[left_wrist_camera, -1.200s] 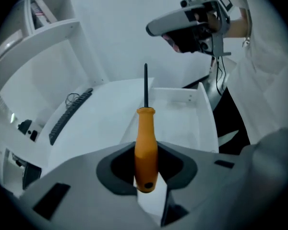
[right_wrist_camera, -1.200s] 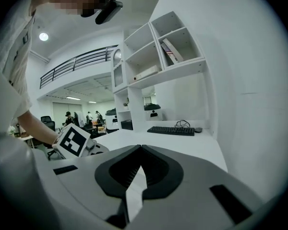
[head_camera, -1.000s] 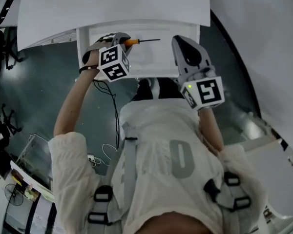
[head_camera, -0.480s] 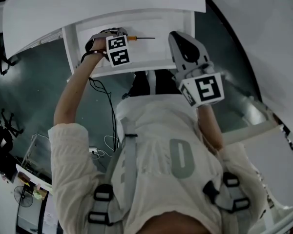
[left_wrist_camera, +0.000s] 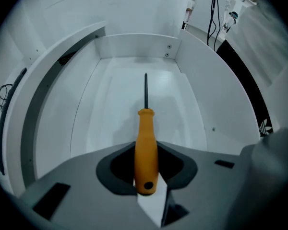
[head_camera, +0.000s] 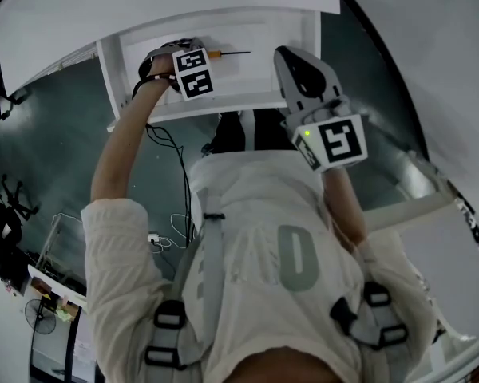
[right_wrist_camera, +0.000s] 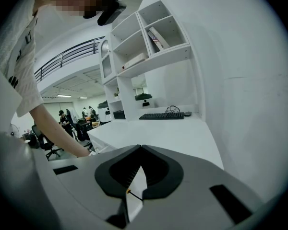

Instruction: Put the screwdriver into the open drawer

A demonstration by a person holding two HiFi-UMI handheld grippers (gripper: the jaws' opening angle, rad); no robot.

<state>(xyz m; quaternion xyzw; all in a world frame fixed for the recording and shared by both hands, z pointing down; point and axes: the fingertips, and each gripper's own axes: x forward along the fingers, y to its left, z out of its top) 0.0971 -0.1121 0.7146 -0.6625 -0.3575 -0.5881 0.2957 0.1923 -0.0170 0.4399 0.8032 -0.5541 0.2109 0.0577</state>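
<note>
Your left gripper [left_wrist_camera: 146, 150] is clamped on the orange handle of the screwdriver [left_wrist_camera: 146, 128], which lies lengthwise inside the open drawer [left_wrist_camera: 134, 47], its tip pointing to 3 o'clock in the head view, while your right gripper [right_wrist_camera: 140, 150] has its jaws together, empty.

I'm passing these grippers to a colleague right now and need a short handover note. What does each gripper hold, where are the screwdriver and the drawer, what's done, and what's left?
Left gripper: fingers shut on the orange handle of the screwdriver, down inside the open drawer.
Right gripper: shut, empty, near the drawer's right end.
Done: the screwdriver is picked up and brought into the drawer, with its shaft over the white floor.
Left: lower it if it isn't resting yet (can't tell), open the fingers and lift the gripper out.
</note>
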